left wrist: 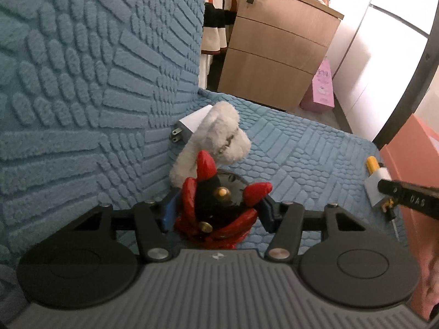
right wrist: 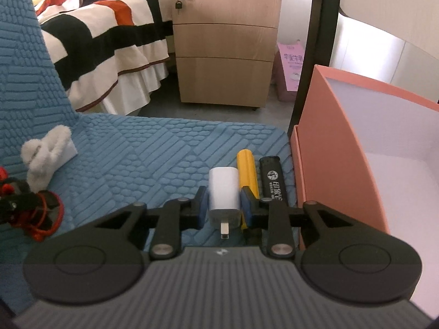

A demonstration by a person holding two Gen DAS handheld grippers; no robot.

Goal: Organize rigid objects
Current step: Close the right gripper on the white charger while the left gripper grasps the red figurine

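My left gripper point(left wrist: 216, 213) is shut on a red and black spiky toy point(left wrist: 219, 208) just above the blue textured sofa seat point(left wrist: 301, 148). A white fluffy item point(left wrist: 216, 139) and a white plug adapter point(left wrist: 189, 126) lie behind it against the backrest. My right gripper point(right wrist: 223, 208) is shut on a white USB charger point(right wrist: 224, 194). A yellow cylinder point(right wrist: 247, 172) and a black lighter point(right wrist: 273, 181) lie just to its right, beside the salmon box point(right wrist: 312, 148). The left gripper with the toy shows at the right wrist view's left edge point(right wrist: 24, 205).
The open salmon box with white inside point(right wrist: 384, 178) stands at the seat's right end. A wooden drawer cabinet point(right wrist: 222, 49), a striped bedspread point(right wrist: 104, 33) and a pink bag point(right wrist: 289, 68) are beyond the seat. A black frame post point(right wrist: 310, 54) rises by the box.
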